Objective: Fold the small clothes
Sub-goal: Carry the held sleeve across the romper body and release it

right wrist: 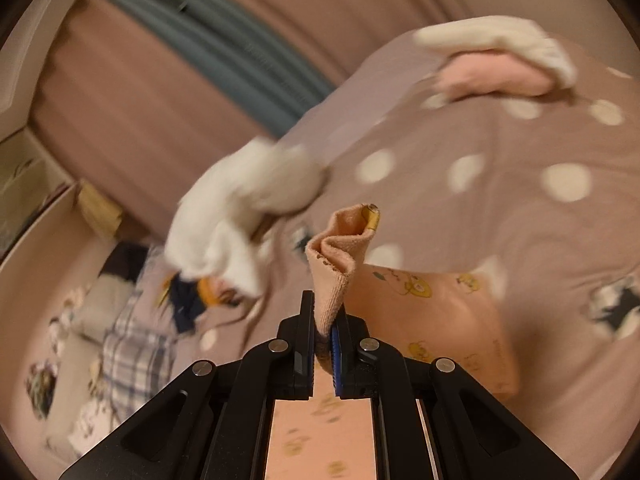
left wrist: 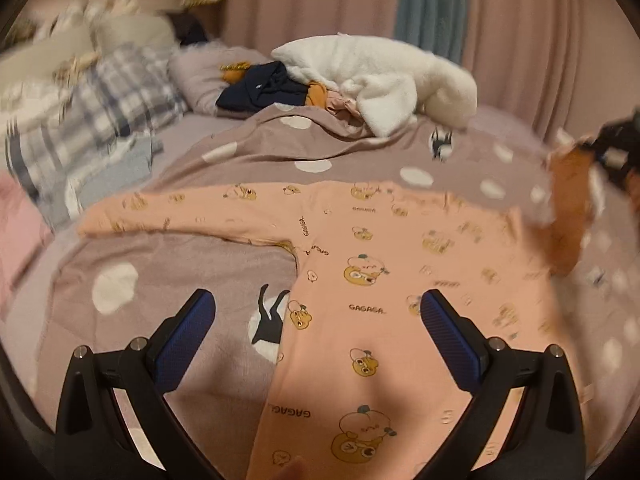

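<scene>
A peach long-sleeved top (left wrist: 384,280) printed with cartoon bears lies spread on the bed, one sleeve (left wrist: 180,212) stretched out to the left. My left gripper (left wrist: 316,312) hovers over its lower body, open, with nothing between the blue pads. At the right edge of the left wrist view, my right gripper (left wrist: 616,152) holds the other sleeve lifted off the bed, blurred. In the right wrist view my right gripper (right wrist: 326,312) is shut on that sleeve's cuff (right wrist: 340,252), which sticks up bunched between the fingers, the rest of the top (right wrist: 432,312) trailing below.
The bed has a mauve duvet (left wrist: 180,264) with white dots. A heap with a white fleece (left wrist: 380,76), a navy garment (left wrist: 260,92) and orange pieces lies at the far side. A plaid pillow (left wrist: 104,112) is at left. Pink curtains (left wrist: 320,0) hang behind.
</scene>
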The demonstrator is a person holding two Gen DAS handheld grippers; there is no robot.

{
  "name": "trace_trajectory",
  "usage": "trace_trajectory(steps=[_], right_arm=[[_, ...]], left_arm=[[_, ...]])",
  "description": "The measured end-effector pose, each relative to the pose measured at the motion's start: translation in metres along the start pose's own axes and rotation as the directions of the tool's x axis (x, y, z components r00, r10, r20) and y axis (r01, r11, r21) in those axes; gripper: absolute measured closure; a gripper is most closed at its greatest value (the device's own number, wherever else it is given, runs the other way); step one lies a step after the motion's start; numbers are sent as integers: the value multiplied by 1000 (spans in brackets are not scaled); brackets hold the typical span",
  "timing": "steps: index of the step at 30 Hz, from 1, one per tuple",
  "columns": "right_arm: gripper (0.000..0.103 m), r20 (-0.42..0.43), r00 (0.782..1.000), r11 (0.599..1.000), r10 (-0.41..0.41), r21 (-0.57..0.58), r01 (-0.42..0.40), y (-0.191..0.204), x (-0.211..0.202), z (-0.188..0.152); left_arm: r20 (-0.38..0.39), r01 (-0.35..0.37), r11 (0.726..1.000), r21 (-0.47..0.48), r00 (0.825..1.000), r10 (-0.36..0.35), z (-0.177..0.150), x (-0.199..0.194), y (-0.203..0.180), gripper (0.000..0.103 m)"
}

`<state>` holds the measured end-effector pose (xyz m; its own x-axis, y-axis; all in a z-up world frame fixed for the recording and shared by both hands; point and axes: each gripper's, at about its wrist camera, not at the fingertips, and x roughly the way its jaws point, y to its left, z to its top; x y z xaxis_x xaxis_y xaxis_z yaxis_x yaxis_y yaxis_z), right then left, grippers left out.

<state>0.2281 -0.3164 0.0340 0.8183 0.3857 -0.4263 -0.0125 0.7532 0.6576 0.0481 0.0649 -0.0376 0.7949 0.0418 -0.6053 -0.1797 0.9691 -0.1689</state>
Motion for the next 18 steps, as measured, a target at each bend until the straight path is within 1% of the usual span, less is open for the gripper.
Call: trace_trajectory(steps=[2, 3, 5, 6, 8, 9, 10, 11, 13, 15, 16, 18], right_arm=[[94, -39, 999, 999, -4, -45, 2, 28, 19, -12], [94, -57, 998, 998, -9, -64, 5, 38, 29, -15], [94, -95, 995, 994, -13, -110, 2, 64, 47, -30], [94, -116, 993, 991, -13, -132, -3, 77, 56, -38], [94, -150, 989, 987, -9, -158, -15, 96, 71, -53], [94, -174, 985, 985, -2, -171, -28, 109, 82, -63], [94, -189, 982, 984, 4, -175, -38, 115, 87, -71], [94, -202, 979, 983, 11, -175, -47, 119, 88, -78], [94, -236, 971, 982, 26, -174, -69, 133, 105, -97], [94, -270, 962, 981, 35, -176, -85, 141, 119, -114], [94, -294, 955, 980, 39, -174, -94, 144, 129, -128], [94, -356, 934, 982, 16, -170, -81, 145, 146, -152]], left_arm=[[22, 39, 994, -105, 999, -37, 3, -5, 19, 0], [31, 52, 988, -143, 998, -48, 4, -6, 28, 0], [35, 56, 982, -182, 998, -51, 8, -7, 44, 0], [37, 49, 981, -190, 998, -43, 9, -8, 50, 0], [38, 3, 982, -188, 999, 4, 10, -9, 62, 0], [37, -33, 983, -181, 999, 40, 10, -9, 67, 0], [39, -50, 983, -177, 998, 58, 9, -10, 72, 0], [42, -55, 983, -176, 997, 64, 8, -11, 77, 0], [33, -54, 980, -191, 998, 61, 8, -12, 90, 0], [18, -78, 970, -228, 996, 85, 8, -10, 102, 0], [18, -94, 965, -244, 995, 101, 8, -10, 107, 0], [6, -115, 958, -261, 993, 121, 7, -7, 115, 0]])
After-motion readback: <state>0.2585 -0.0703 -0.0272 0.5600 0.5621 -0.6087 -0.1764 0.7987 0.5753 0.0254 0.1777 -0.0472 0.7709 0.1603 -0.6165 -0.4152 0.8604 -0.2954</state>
